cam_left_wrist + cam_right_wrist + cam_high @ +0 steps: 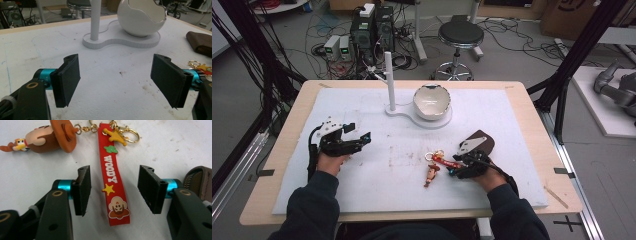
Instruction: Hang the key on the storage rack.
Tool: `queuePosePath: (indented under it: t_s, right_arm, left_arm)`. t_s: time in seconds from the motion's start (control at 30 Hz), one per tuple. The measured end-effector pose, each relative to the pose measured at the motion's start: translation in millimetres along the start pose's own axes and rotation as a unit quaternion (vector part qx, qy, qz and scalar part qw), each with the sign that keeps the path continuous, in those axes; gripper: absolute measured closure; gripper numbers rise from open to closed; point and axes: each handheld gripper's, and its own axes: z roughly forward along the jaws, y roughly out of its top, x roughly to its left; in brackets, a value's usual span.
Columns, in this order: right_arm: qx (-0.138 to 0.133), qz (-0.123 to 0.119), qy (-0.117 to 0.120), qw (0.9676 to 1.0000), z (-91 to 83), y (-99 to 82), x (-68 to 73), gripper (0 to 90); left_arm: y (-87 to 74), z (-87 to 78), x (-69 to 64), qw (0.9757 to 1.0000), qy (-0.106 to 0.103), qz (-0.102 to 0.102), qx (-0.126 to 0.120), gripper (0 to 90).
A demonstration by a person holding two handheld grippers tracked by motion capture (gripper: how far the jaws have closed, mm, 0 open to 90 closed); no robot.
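we've got the right claw [113, 192] low over the bench [362, 190], jaws spread on either side of the red strap [113, 182] w/ a gap each side, so pads aren't touching it. strap lies flat on the white mat [512, 115], lettering reads woody, w/ a yellow star, a green shape and a cowboy face on it. its far end joins a gold clasp [131, 133] and ring, and from there a small chain goes to the cowboy figure [47, 136], which lies on its side just beside the strap. in the high view the keychain [435, 165] sits in the near middle of the mat, right claw [453, 168] at its right end. brown wallet [477, 141] lies just behind the right hand, its edge next to the right jaw in the right gripper view.

left claw [115, 80] is spread wide w/ nothing betw the jaws, resting near the mat's left side [357, 137], well apart from the keychain. ahead of it: white stand [120, 41] w/ a post and a white cracked-egg bowl [142, 17] on its base.
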Motion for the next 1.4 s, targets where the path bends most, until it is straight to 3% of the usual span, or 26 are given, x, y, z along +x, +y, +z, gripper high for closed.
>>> queuePosePath:
  t_s: [0.07, 0.1, 0.17, 0.27, 0.33, 0.37, 0.5, 0.53, 0.6, 0.7, 1.17, 1.23, 1.4]
  right_arm:
    - [0.001, 0.003, 0.004, 1.0, -0.5, 0.0, -0.1, 56.5]
    - [0.002, 0.006, 0.006, 1.0, -1.6, 0.4, 0.4, 72.1]
    - [0.005, 0.004, 0.003, 1.0, -2.2, 1.6, 2.3, 73.9]
    - [-0.004, -0.001, -0.012, 0.9999, -3.2, 3.9, 4.6, 74.1]
    - [-0.045, 0.0, -0.021, 0.9988, -9.9, 12.1, 5.3, 74.5]
    - [-0.082, -0.002, -0.032, 0.9961, -17.3, 21.0, 4.1, 75.3]
    - [-0.111, -0.02, -0.049, 0.9924, -23.2, 34.1, 4.3, 75.8]
    - [-0.126, -0.033, -0.05, 0.9902, -24.8, 45.3, 3.3, 75.9]
    - [-0.131, -0.03, -0.046, 0.9898, -25.8, 51.7, 3.0, 76.0]
    - [-0.161, -0.034, -0.033, 0.9858, -31.0, 73.3, -0.6, 76.1]
    - [-0.217, -0.061, -0.037, 0.9735, -43.0, 159.2, -12.5, 76.3]
    - [-0.219, -0.068, -0.042, 0.9725, -41.5, 177.4, -14.1, 76.3]
    - [-0.228, -0.071, -0.044, 0.9701, -38.2, 200.0, -15.2, 76.3]
  left_arm:
    - [0.0, -0.1, -0.1, 1.0, 0.0, 0.0, 0.0, 23.6]
    - [-0.1, 0.0, -0.1, 1.0, 0.0, -0.001, 0.001, 23.7]
    - [-0.3, 0.2, 0.1, 1.0, 0.001, -0.002, 0.001, 23.8]
    - [-0.4, 0.4, 0.3, 1.0, 0.002, -0.003, 0.001, 24.0]
    - [-0.4, 0.3, 0.5, 1.0, 0.003, -0.004, 0.003, 24.0]
    - [-0.4, 0.3, 0.6, 1.0, 0.003, -0.004, 0.002, 24.0]
    - [-0.7, 1.0, 0.4, 1.0, 0.004, -0.004, 0.002, 24.0]
    - [-0.7, 1.1, 0.4, 1.0, 0.004, -0.003, 0.002, 24.3]
    - [-0.7, 1.0, 0.6, 1.0, 0.005, -0.005, 0.001, 24.3]
    - [-0.6, 0.5, 1.8, 1.0, 0.006, -0.007, -0.002, 24.3]
    - [-1.3, 1.3, 4.6, 0.9999, 0.006, -0.009, -0.002, 24.6]
    - [-1.4, 1.3, 4.8, 0.9999, 0.007, -0.011, -0.003, 24.6]
    - [-1.4, 1.1, 5.2, 0.9999, 0.006, -0.012, -0.003, 24.6]
